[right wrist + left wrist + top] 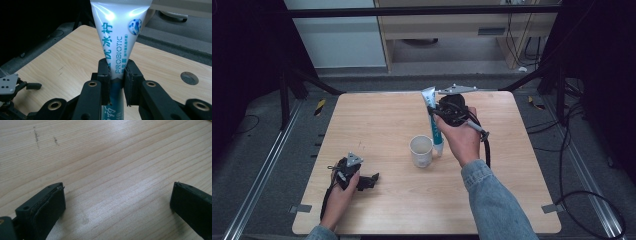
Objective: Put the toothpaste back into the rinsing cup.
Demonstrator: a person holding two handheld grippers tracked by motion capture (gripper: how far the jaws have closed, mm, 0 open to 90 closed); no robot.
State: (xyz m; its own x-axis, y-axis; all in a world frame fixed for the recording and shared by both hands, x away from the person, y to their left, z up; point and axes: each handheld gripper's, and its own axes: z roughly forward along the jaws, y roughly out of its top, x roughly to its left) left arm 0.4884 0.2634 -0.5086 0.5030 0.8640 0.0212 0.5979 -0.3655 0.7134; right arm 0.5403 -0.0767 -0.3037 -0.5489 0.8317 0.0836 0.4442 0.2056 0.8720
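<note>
White-and-teal plastic toothpaste tube (432,120) clamped in the right claw (435,116), pads pressed on its lower body (117,75) – held near upright above the light wooden desk (382,120), crimped flat end up, capped end down just beside the white ceramic mug (421,150). Mug standing open-mouthed near the desk's middle, well clear of every edge. Left claw (371,181) lying on the desk near the front-left corner, spread wide with nothing but bare wood between its pads (50,207) – well apart from mug and tube. Broad free room across the left half and along the front edge; less on the right, with the sleeve over it.
</note>
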